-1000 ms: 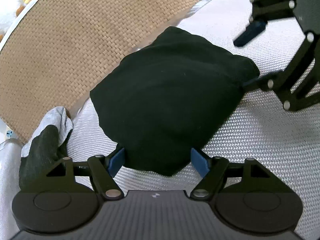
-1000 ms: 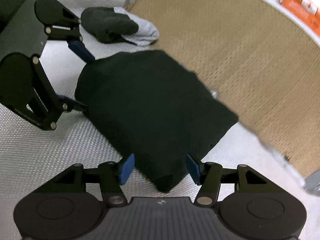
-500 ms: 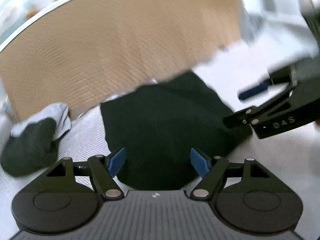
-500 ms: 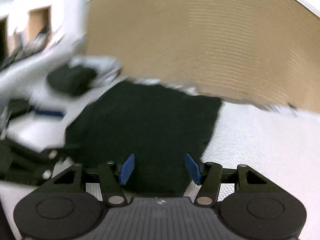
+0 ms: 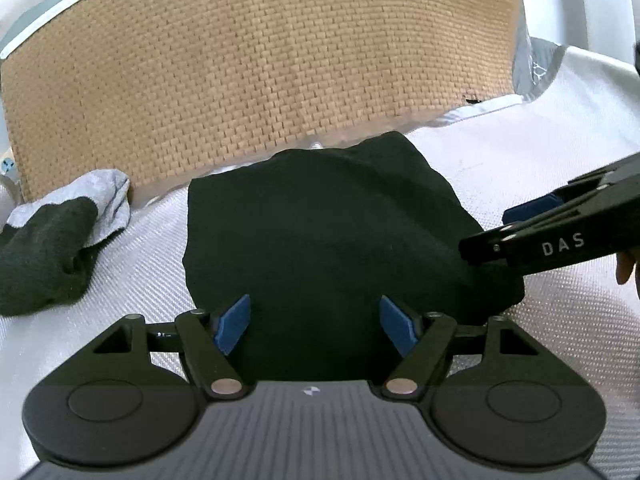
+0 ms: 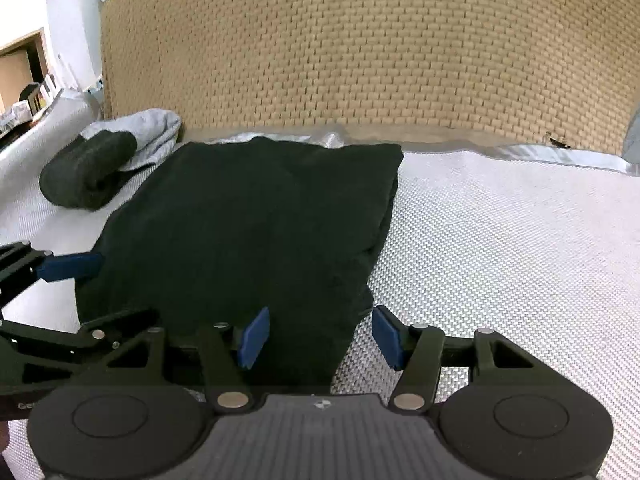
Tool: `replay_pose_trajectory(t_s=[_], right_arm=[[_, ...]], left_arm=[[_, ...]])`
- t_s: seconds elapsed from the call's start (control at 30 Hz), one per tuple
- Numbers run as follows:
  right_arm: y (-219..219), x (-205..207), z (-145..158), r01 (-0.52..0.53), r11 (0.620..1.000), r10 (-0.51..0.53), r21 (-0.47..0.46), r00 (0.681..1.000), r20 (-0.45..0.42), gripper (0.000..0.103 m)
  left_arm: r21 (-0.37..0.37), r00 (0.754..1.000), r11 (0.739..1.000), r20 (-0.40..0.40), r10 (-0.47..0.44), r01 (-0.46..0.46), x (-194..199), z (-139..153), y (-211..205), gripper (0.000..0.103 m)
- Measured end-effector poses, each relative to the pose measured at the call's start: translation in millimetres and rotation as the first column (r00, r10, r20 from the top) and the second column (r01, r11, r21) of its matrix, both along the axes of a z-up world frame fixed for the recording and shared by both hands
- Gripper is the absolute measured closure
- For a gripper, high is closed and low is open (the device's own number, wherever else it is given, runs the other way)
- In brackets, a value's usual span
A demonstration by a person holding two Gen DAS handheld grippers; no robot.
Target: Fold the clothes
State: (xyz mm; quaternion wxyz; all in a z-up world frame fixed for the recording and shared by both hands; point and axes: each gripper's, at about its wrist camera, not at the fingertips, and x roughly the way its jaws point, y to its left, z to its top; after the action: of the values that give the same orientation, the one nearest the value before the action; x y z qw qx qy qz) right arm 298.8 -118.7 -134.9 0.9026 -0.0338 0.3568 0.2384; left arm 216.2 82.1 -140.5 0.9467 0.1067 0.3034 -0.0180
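The right gripper (image 5: 532, 216) reads "DAS" on its side. One folded black garment (image 5: 328, 240) lies on the white woven bed (image 6: 500, 240) against the wicker headboard (image 5: 256, 80). Both grippers, the left gripper (image 5: 316, 328) included, straddle its near edge, jaws wide, gripping nothing. Two rolled socks (image 6: 96, 164) lie left.

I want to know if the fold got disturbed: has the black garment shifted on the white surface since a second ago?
Cannot tell. The black garment sits differently in both views, but both cameras have rolled; its far edge remains beside the woven panel and near the grey-and-black bundle.
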Motion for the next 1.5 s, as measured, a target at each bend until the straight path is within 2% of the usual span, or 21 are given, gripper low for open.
replay_pose_trajectory(t_s=[0.13, 0.23, 0.3, 0.37, 0.47, 0.6, 0.67, 0.77, 0.83, 0.87, 0.93, 1.07, 1.1, 1.17, 1.27, 1.33, 1.5], right_arm=[[2.7, 0.5, -1.0, -0.009, 1.000, 0.009, -0.024, 1.000, 0.014, 0.042], [2.0, 1.3, -1.1, -0.008, 1.000, 0.008, -0.021, 1.000, 0.011, 0.042], [2.0, 2.1, -1.4, -0.008, 1.000, 0.008, -0.022, 1.000, 0.009, 0.042], [2.3, 2.1, -1.2, -0.010, 1.000, 0.010, -0.024, 1.000, 0.009, 0.042], [3.1, 1.3, -1.0, -0.012, 0.999, 0.012, -0.029, 1.000, 0.012, 0.042], [4.2, 0.8, -1.0, -0.013, 0.999, 0.014, -0.036, 1.000, 0.014, 0.042], [4.2, 0.5, -1.0, -0.014, 0.999, 0.014, -0.038, 1.000, 0.014, 0.042], [4.5, 0.3, -0.5, -0.015, 0.999, 0.016, -0.041, 1.000, 0.016, 0.042], [4.8, 0.0, 0.0, -0.017, 0.999, 0.017, -0.044, 1.000, 0.018, 0.042], [4.7, -0.1, -0.9, -0.017, 0.999, 0.017, -0.045, 1.000, 0.019, 0.042], [5.4, -0.6, -2.0, -0.016, 0.999, 0.017, -0.046, 1.000, 0.021, 0.042], [6.4, -1.3, -4.2, -0.017, 0.999, 0.018, -0.048, 1.000, 0.022, 0.042], [6.4, -1.7, -4.7, -0.017, 0.999, 0.018, -0.049, 1.000, 0.023, 0.042], [7.4, -2.0, -5.1, -0.016, 0.999, 0.018, -0.051, 1.000, 0.024, 0.042], [8.6, -2.7, -5.3, -0.017, 0.998, 0.018, -0.058, 0.999, 0.028, 0.042], [9.4, -3.4, -5.3, -0.018, 0.998, 0.020, -0.064, 0.999, 0.032, 0.042], [10.9, -4.1, -5.8, -0.021, 0.997, 0.024, -0.076, 0.999, 0.037, 0.042]], left_arm=[[0.025, 1.000, 0.999, 0.000, -0.027, 0.027, -3.6, -1.1, -0.3, 0.028], [0.073, 0.998, 0.995, -0.009, -0.068, 0.068, -5.4, -0.1, -2.2, 0.028], [0.129, 0.994, 0.986, -0.017, -0.107, 0.108, -7.2, 0.3, -5.0, 0.028], [0.213, 0.986, 0.963, -0.028, -0.163, 0.165, -9.0, -0.3, -10.1, 0.028], [0.354, 0.958, 0.890, -0.096, -0.271, 0.287, -14.1, -3.6, -20.6, 0.028], [0.502, 0.900, 0.747, -0.253, -0.355, 0.436, -18.0, -17.7, -32.1, 0.027], [0.559, 0.887, 0.688, -0.291, -0.360, 0.462, -19.7, -26.5, -35.4, 0.027], [0.609, 0.885, 0.642, -0.319, -0.339, 0.465, -14.7, -37.7, -38.9, 0.025], [0.644, 0.887, 0.611, -0.324, -0.329, 0.461, -9.5, -42.8, -42.4, 0.021], [0.644, 0.888, 0.612, -0.324, -0.326, 0.459, -6.2, -43.0, -42.9, 0.020], [0.638, 0.891, 0.622, -0.323, -0.318, 0.453, 1.1, -42.5, -42.4, 0.010], [0.605, 0.884, 0.644, -0.341, -0.321, 0.468, 13.0, -40.7, -36.3, 0.007], [0.598, 0.880, 0.646, -0.347, -0.325, 0.475, 14.6, -39.8, -35.2, 0.006], [0.607, 0.872, 0.627, -0.353, -0.338, 0.489, 14.3, -42.4, -34.3, 0.004], [0.618, 0.862, 0.601, -0.365, -0.351, 0.507, 14.4, -44.3, -35.5, 0.004], [0.611, 0.857, 0.600, -0.374, -0.356, 0.516, 16.2, -43.3, -35.1, 0.006], [0.591, 0.848, 0.607, -0.384, -0.366, 0.530, 16.0, -40.8, -34.1, 0.020]])
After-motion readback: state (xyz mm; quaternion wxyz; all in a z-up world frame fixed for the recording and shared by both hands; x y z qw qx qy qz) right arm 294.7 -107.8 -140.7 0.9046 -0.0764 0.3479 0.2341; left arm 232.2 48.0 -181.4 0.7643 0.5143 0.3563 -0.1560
